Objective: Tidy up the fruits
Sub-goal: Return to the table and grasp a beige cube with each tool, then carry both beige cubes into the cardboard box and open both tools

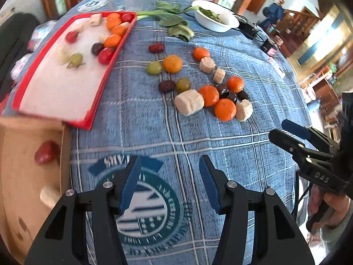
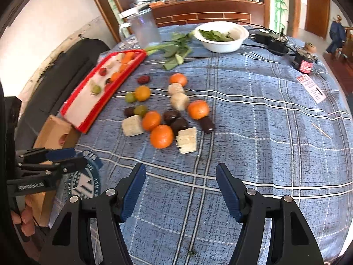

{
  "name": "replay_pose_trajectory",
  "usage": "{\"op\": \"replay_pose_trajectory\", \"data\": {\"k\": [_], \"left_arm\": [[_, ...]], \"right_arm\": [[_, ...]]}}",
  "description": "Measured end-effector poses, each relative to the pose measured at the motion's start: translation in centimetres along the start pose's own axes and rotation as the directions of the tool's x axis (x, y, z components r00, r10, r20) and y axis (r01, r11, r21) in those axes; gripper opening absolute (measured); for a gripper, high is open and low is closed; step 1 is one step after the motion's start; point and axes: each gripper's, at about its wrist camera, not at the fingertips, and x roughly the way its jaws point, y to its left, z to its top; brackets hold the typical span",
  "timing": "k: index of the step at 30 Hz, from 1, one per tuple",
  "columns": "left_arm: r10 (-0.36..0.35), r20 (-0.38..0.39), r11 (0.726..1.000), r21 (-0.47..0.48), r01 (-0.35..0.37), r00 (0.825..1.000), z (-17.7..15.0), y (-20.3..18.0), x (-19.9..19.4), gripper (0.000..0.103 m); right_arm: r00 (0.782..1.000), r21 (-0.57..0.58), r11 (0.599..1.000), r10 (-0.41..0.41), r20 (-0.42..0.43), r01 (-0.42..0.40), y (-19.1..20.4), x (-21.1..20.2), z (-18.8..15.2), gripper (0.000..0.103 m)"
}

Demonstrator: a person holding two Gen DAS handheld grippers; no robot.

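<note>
Your left gripper [image 1: 169,183] hangs over the blue plaid tablecloth [image 1: 141,110], right above its round green-and-white printed emblem [image 1: 150,207]. Jaws spread, nothing between the blue pads. Your right gripper [image 2: 181,190] is the same: jaws spread wide, only bare cloth between them. Each gripper shows at the edge of the other's view, with your fingers [image 1: 326,205] wrapped on the right handle.

Fruit sits in three places:
- Red-rimmed white rectangular tray [image 1: 28,75], far left: several orange mandarins [image 1: 113,40], red cherry tomatoes [image 1: 105,55], a green grape [image 1: 76,59], a dark round fruit [image 1: 96,48], pale chunks (blurred, can't tell what).
- Loose on the cloth, mid-table: a cluster with a big orange mandarin [image 2: 161,136] touching a pale cut cylinder chunk [image 2: 132,125] group, glossy dark brown dates [image 2: 171,116], two green grapes [image 1: 154,67], a wrinkled dark red jujube [image 1: 156,47]. All well ahead of both grippers.
- Light wooden box [image 1: 13,176] at the near left, its corner under the tray's edge: a red tomato [image 1: 45,152] and a pale piece [image 1: 49,195] inside.

Background: white round bowl [image 2: 222,44] with green leaves inside, leafy green stalks [image 1: 169,18] lying on the cloth beside it, a clear plastic jug [image 2: 144,27] behind the tray. Black power adapter with cable [image 2: 273,42] and a small dark jar [image 2: 305,63] on the right side.
</note>
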Motion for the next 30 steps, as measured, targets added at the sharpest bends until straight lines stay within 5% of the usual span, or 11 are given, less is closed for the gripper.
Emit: {"op": "replay_pose_trajectory", "data": {"k": [6,17,25,30], "left_arm": [[-0.003,-0.019,0.998,0.063,0.004,1.0,2.4,-0.5,2.2,0.053],[0.123,-0.069,0.983,0.143,-0.113,0.99,5.2,-3.4,7.8,0.053],[0.154,-0.063,0.975,0.169,-0.142,0.986,7.0,-4.2,9.1,0.052],[0.122,-0.052,0.979,0.171,-0.112,0.991,7.3,-4.8,8.8,0.035]], "right_arm": [[1.0,0.001,1.0,-0.023,-0.003,0.023,0.1,0.6,0.8,0.062],[0.993,-0.157,0.987,-0.002,-0.116,-0.016,-0.5,6.1,2.6,0.055],[0.991,-0.175,0.984,0.011,-0.13,-0.034,-0.6,7.5,3.9,0.027],[0.992,-0.158,0.986,0.022,-0.124,-0.042,-0.5,6.9,3.8,0.026]]}}
